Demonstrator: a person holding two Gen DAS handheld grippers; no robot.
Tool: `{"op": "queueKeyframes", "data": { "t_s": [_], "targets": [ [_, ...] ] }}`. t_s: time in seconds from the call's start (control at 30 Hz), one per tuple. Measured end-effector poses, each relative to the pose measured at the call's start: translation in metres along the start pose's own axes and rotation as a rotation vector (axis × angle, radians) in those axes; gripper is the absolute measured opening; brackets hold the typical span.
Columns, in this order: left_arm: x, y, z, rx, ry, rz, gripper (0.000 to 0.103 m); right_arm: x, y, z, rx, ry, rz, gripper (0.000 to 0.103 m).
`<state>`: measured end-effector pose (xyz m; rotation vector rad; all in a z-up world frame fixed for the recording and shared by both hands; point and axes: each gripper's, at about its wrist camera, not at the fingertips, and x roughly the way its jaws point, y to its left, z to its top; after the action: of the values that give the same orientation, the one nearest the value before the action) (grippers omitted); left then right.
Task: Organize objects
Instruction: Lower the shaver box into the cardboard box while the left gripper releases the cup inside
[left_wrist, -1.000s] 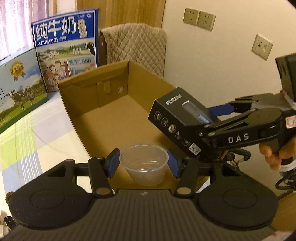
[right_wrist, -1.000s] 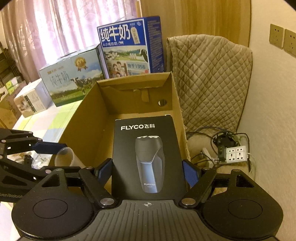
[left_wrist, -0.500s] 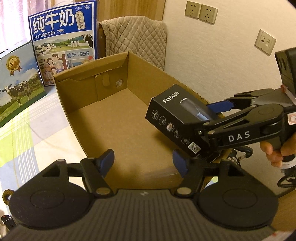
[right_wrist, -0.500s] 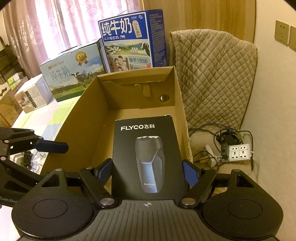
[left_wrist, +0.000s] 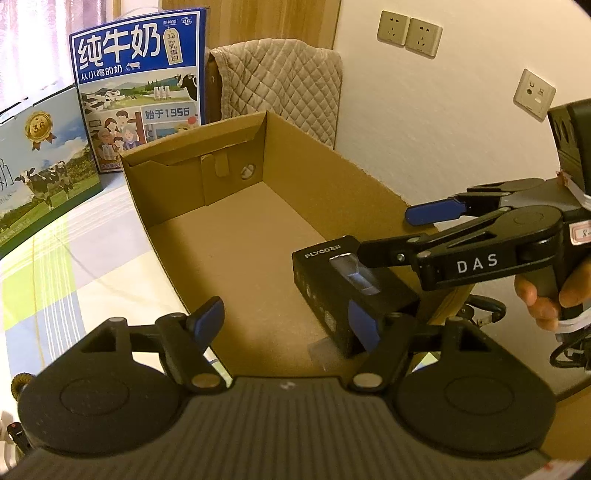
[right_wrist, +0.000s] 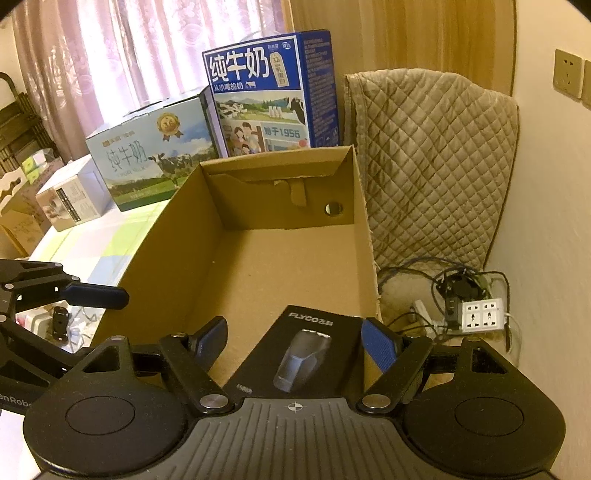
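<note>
- Left gripper (left_wrist: 286, 319) had its fingers spread wide with nothing between them, hovering over the near end of the cardboard box (left_wrist: 236, 236).
- Right gripper (right_wrist: 295, 345) also had its fingers apart. The right blue pad (right_wrist: 378, 349) sat just beside the shaver box (right_wrist: 306, 354); can't tell if it was touching. The left pad was clearly off it.
- The black FLYCO shaver box lay inside the cardboard box, at the near right corner next to the right wall, printed face up. In the left wrist view (left_wrist: 345, 291) it looked tilted; can't tell whether it lay flat on the floor.
- A hand (left_wrist: 554, 291) gripped the right gripper's handle, outside the box's right wall.
- A clear plastic edge (left_wrist: 325, 354) showed just under the shaver box's near corner; too blurred to identify.
- The rest of the cardboard box floor was bare cardboard; the far wall had a round hole (right_wrist: 333, 209).
- Behind the box stood a blue milk carton (right_wrist: 271, 96); a light milk carton (right_wrist: 151, 155) was to its left, on the checked cloth (left_wrist: 55, 266).
- A quilted cover (right_wrist: 432, 158) was draped on the right, with a power strip (right_wrist: 480, 315) and cables below it.
</note>
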<state>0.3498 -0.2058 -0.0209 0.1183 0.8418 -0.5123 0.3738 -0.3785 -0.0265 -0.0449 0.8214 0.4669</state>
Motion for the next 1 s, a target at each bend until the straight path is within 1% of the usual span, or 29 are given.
{"op": "queueKeyframes", "data": {
  "t_s": [0.3,0.5,0.7,0.83,1.0],
  "targets": [
    [-0.003,-0.002,-0.001,-0.008,0.001,0.018,0.071,-0.005,0.001,-0.006,0.003,0.002,0.013,0.077],
    [-0.012,-0.003,-0.003,-0.021,-0.013,0.023,0.071,-0.013,0.002,-0.009,0.016,-0.006,0.016,0.077],
    [-0.032,0.001,-0.01,-0.06,-0.041,0.031,0.072,-0.03,0.01,-0.015,0.033,-0.03,0.024,0.077],
    [-0.052,0.007,-0.018,-0.079,-0.061,0.031,0.075,-0.047,0.021,-0.02,0.044,-0.064,0.029,0.077],
    [-0.079,0.015,-0.031,-0.096,-0.073,0.031,0.077,-0.071,0.043,-0.03,0.04,-0.12,0.031,0.077]
  ]
}}
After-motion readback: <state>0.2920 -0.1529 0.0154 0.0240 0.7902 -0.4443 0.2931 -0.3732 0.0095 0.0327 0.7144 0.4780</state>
